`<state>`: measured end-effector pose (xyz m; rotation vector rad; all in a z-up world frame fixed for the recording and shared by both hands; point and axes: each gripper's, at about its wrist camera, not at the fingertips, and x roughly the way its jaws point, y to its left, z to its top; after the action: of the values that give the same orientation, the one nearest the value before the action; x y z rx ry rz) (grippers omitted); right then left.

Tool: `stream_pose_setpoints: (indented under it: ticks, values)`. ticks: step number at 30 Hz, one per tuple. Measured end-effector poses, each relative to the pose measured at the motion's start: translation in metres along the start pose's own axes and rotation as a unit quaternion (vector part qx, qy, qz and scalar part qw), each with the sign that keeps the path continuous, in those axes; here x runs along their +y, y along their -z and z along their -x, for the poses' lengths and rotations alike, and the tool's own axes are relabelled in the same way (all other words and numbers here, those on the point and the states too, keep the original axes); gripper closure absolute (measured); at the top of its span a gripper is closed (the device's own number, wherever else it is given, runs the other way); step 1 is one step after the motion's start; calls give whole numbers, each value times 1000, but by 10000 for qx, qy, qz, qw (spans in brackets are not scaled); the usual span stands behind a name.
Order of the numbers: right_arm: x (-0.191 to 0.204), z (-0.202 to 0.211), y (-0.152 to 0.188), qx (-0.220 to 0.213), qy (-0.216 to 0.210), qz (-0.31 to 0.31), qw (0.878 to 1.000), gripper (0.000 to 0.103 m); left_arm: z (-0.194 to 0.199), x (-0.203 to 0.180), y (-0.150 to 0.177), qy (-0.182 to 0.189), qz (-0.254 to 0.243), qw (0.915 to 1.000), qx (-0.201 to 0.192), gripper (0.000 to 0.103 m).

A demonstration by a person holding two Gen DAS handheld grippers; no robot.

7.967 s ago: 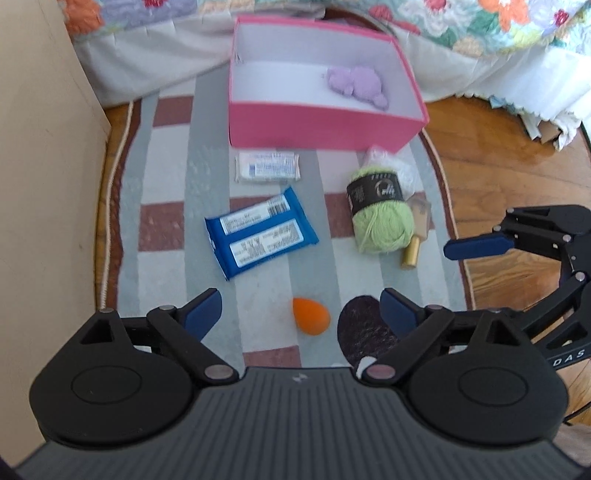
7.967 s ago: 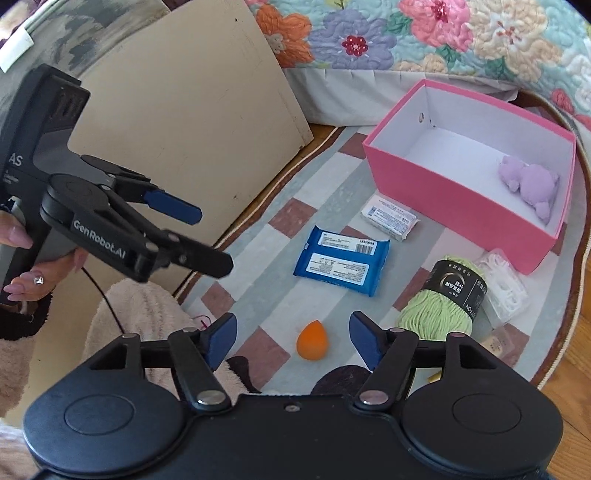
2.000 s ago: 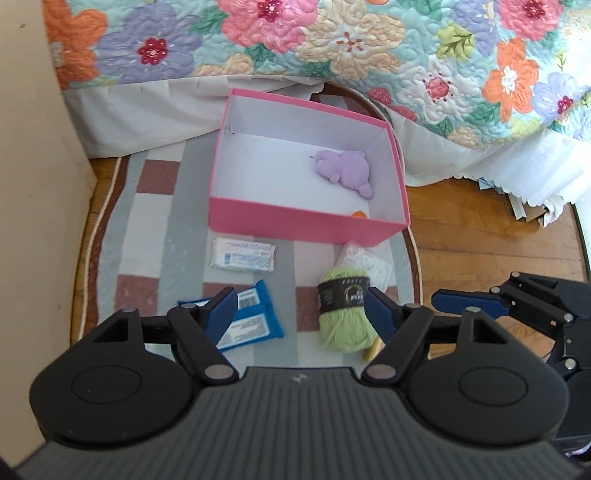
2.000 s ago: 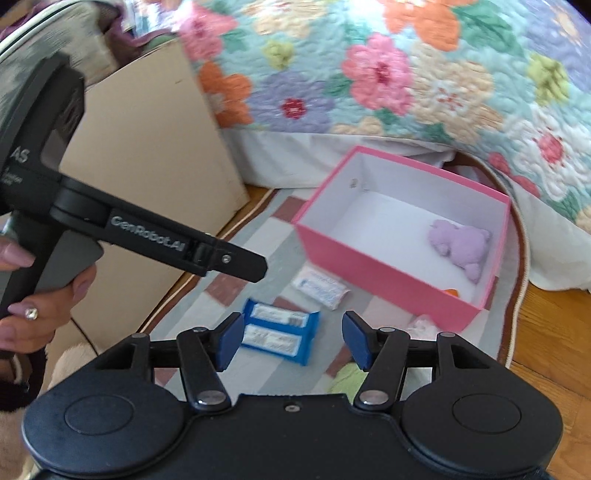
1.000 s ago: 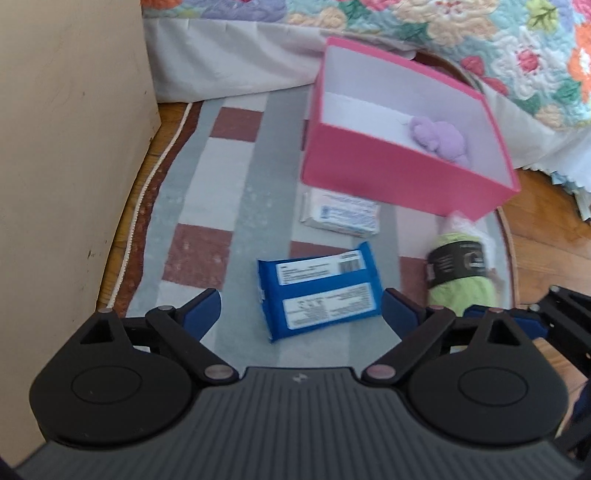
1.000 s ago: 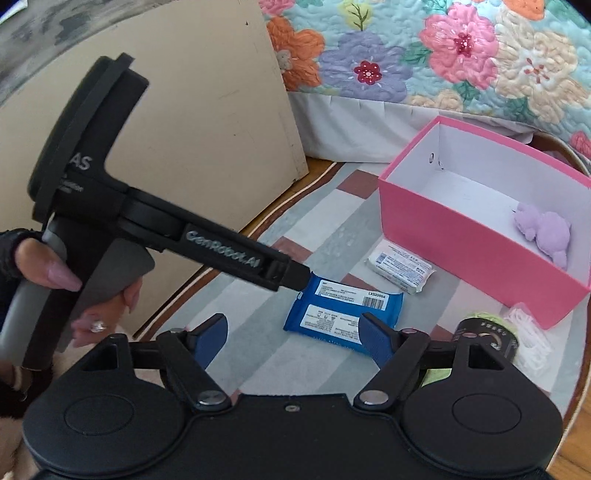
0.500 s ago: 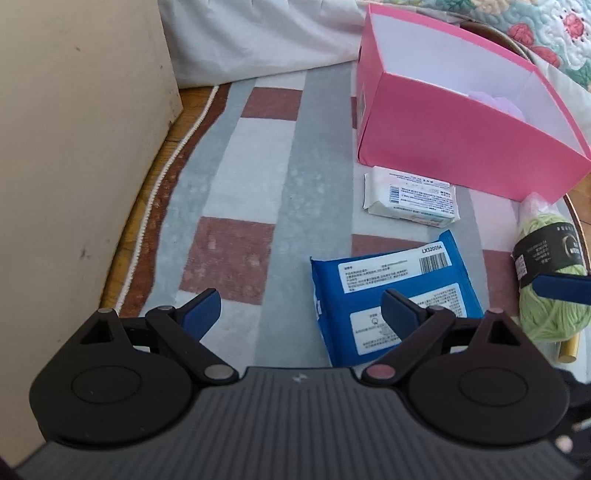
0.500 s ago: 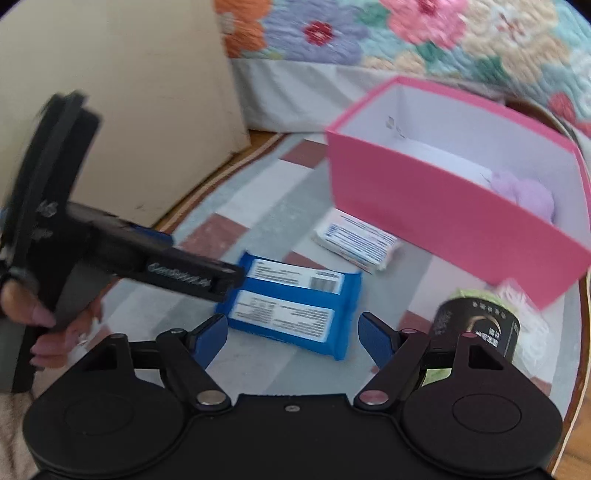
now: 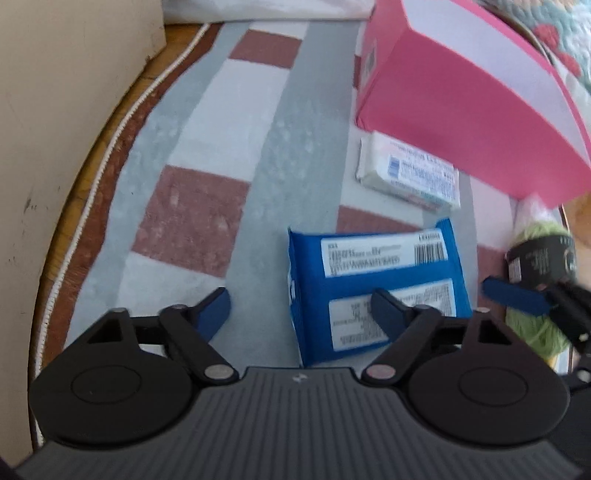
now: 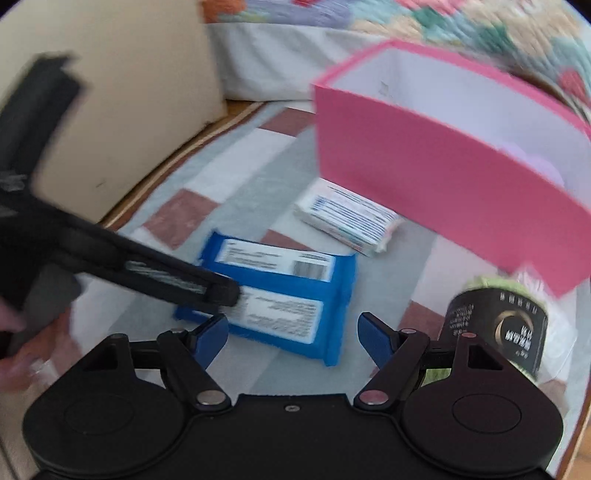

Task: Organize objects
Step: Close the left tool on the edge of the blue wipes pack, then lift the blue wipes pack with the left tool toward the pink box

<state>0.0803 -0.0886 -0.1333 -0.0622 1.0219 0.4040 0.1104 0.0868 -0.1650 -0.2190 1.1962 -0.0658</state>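
Observation:
A blue packet (image 9: 369,273) with white labels lies flat on the striped rug. My left gripper (image 9: 301,308) hangs low over its left edge with jaws closing; the right pad is above the packet, the left pad over bare rug, and neither presses on it. In the right wrist view, one of the left gripper's fingers (image 10: 207,288) reaches across the blue packet (image 10: 280,291). My right gripper (image 10: 291,334) is also closing, above the packet's near corner, with nothing gripped. A green yarn ball (image 10: 495,325) with a black band lies just right of it.
A white tissue pack (image 9: 406,177) lies between the packet and the pink box (image 9: 461,103). Inside the box a purple toy (image 10: 535,162) shows faintly. A beige board (image 9: 55,110) stands along the rug's left edge. A quilted bed (image 10: 443,29) is behind.
Both grippers have come down close to the rug, so the blue packet looks much larger. Both pairs of jaws have narrowed. The right view has swung toward the yarn.

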Motion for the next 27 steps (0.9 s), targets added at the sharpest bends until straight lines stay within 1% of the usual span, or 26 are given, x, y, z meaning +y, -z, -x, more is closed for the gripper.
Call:
stream_pose_setpoints:
  ticks: [1,2,3,5,6,10,15,18,20,22,27]
  values:
    - [-4,-6,0,73,-39,-132,9999,33,1,0,0,103,-10,9999,-52,41]
    - [-7,-10,1,153,-150,-225,9995,45,1,1,-1,235,45,9997,-38,50]
    - [-10,-13,2,181,-332,-363,9986,50,1,2,-1,361,128,9993,-21,52]
    - [-11,-13,4,152,-433,-477,9978,51,1,1,1,548,164,9984,15,65]
    - [-10,-13,6,132,-450,-448,9979,52,1,0,3,623,219,9978,34,65]
    - [-10,-14,11,37,-529,-335,9980,52,3,-5,6,525,169,9985,-48,66]
    - [-3,-6,8,171,-452,-166,9987,58,10,-7,12,544,171,9984,-18,68]
    - [-2,9,11,169,-484,31,9987,58,23,-8,21,636,94,9979,-57,68]
    - [-3,20,11,179,-571,19,9982,58,34,-11,27,654,27,9977,-147,68]
    - [-3,32,10,216,-614,-9,9979,57,45,-13,31,728,22,9972,-151,68]
    - [2,65,9,262,-614,204,9976,54,75,-23,36,871,-103,9958,-263,68]
